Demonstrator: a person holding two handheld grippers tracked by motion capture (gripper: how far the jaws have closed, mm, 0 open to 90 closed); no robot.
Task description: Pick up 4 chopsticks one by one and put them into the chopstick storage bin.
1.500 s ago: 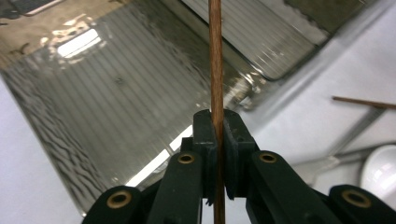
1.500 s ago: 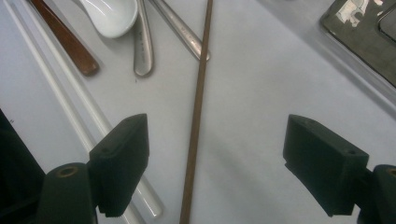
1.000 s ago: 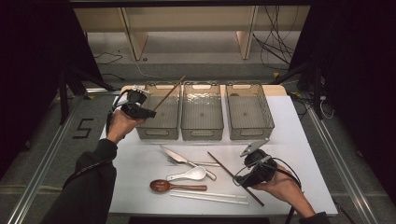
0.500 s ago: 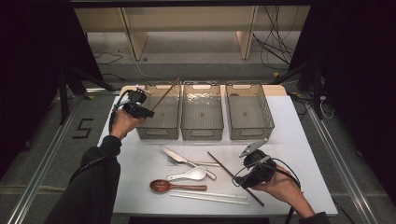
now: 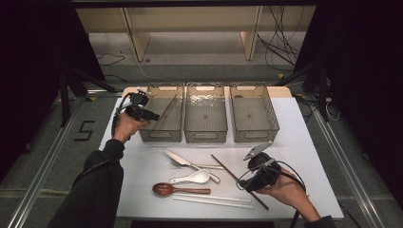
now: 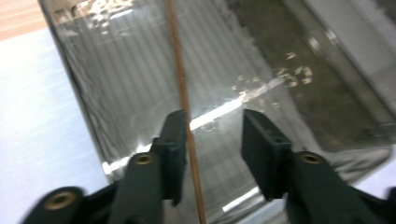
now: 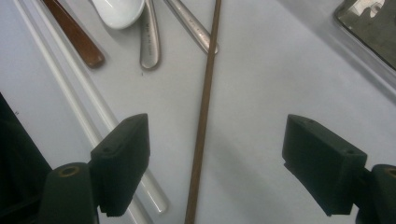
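My left gripper (image 5: 155, 115) (image 6: 215, 135) is at the left clear bin (image 5: 161, 135). Its jaws have just been opening. A thin brown chopstick (image 5: 167, 109) (image 6: 180, 70) leans inside that bin; it runs between the jaws beside the left one, no longer pinched. My right gripper (image 5: 246, 183) (image 7: 215, 154) stands open low over the white table. A second brown chopstick (image 5: 228, 170) (image 7: 205, 107) lies flat between its wide-set jaws, untouched.
Middle bin (image 5: 205, 134) and right bin (image 5: 252, 135) stand in a row behind. On the table (image 5: 142, 166) lie a knife (image 5: 177, 158), a fork (image 5: 202, 166), a white spoon (image 5: 196, 177), a brown spoon (image 5: 166, 189) and two white chopsticks (image 5: 214, 199).
The left gripper's jaws have opened, and the chopstick that stuck up above the bin has dropped lower into it. The right hand has kept still.
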